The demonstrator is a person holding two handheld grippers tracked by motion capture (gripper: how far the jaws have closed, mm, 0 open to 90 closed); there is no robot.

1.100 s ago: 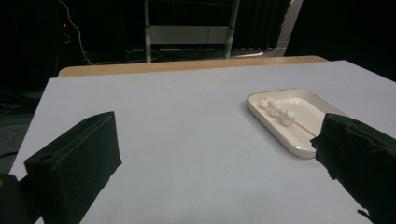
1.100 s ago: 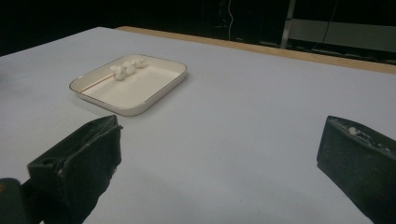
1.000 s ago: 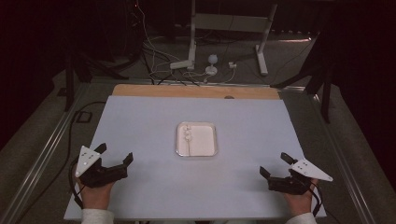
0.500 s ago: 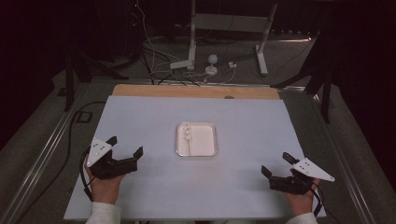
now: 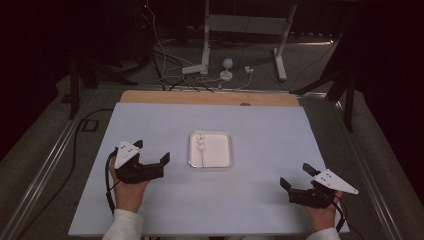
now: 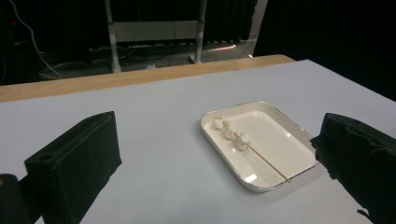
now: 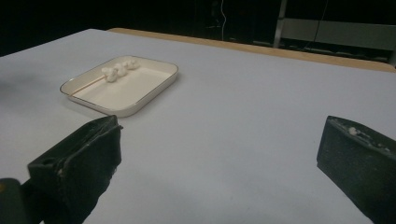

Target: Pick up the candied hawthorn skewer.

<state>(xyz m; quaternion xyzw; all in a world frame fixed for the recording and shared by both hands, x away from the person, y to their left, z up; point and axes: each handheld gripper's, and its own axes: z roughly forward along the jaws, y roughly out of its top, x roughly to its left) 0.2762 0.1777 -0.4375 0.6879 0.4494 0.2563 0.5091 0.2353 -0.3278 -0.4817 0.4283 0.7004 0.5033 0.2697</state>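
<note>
two grippers, both with jaws spread wide and holding nothing. left gripper (image 5: pixel 151 159) hovers near the tray (image 5: pixel 225 162), aimed at it; right gripper (image 5: pixel 296 177) sits well apart at the table (image 5: pixel 260 125) edge nearest the person. one skewer (image 6: pixel 261 157) lies in the tray along its left side, three white marshmallows (image 6: pixel 231 132) threaded at its far end, bare stick toward the person. step judged in hand: reaching for the skewer. advice: approach low, close on the bare stick clear of the marshmallows, keep jaws off the tray rim, lift level.
</note>
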